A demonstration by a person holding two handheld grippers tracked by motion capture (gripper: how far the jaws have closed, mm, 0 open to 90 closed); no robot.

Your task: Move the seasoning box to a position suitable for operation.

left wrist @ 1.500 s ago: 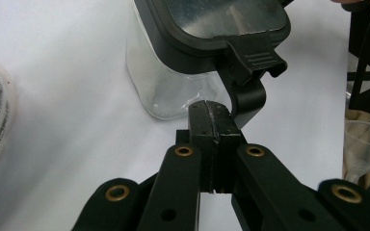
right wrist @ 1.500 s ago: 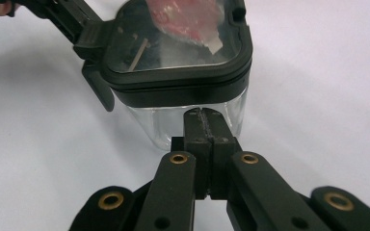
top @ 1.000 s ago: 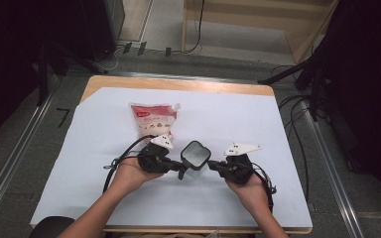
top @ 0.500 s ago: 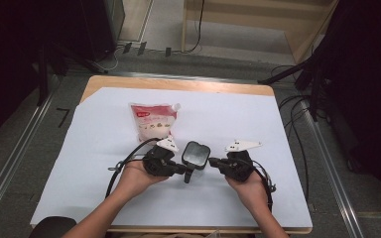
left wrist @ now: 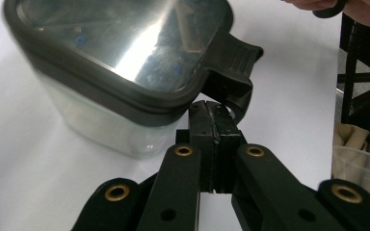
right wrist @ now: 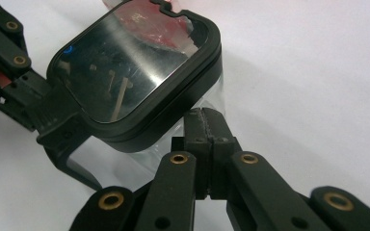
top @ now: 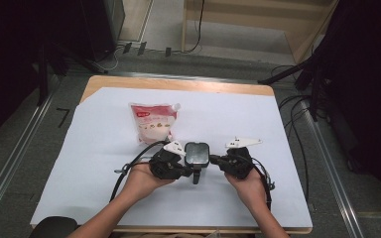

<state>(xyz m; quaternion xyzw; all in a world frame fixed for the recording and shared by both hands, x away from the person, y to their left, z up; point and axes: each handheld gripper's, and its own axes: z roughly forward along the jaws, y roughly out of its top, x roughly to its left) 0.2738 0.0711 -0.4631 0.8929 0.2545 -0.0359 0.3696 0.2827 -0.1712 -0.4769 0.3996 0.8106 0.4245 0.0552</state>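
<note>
Edges and room: the counter (top: pixel 287 148) is covered by a white sheet with a strip of wood showing at the far edge; wide bare sheet lies to the left, to the right and beyond the hands, less on the near side.
Count: one container, one pouch, two tools.
Container: a clear square container (top: pixel 197 153) with a black-rimmed lid stands on the sheet between the two tools, near the middle of the near half.
Axis: its black latch handle (top: pixel 196 174) sticks out toward the person, so its long line runs from near to far; the lid faces up.
Left tool: the left tool (top: pixel 182 171) has its jaws pressed together, tips at the latch handle (left wrist: pixel 233 79); whether they pinch any of it I cannot tell.
Right tool: the right tool (top: pixel 214 160) has its jaws pressed together, tips just beside the container's wall (right wrist: pixel 192 103), under the lid rim.
Pouch: a red-and-white pouch (top: pixel 153 121) lies flat beyond the container, apart from it, spout at its far right corner.
</note>
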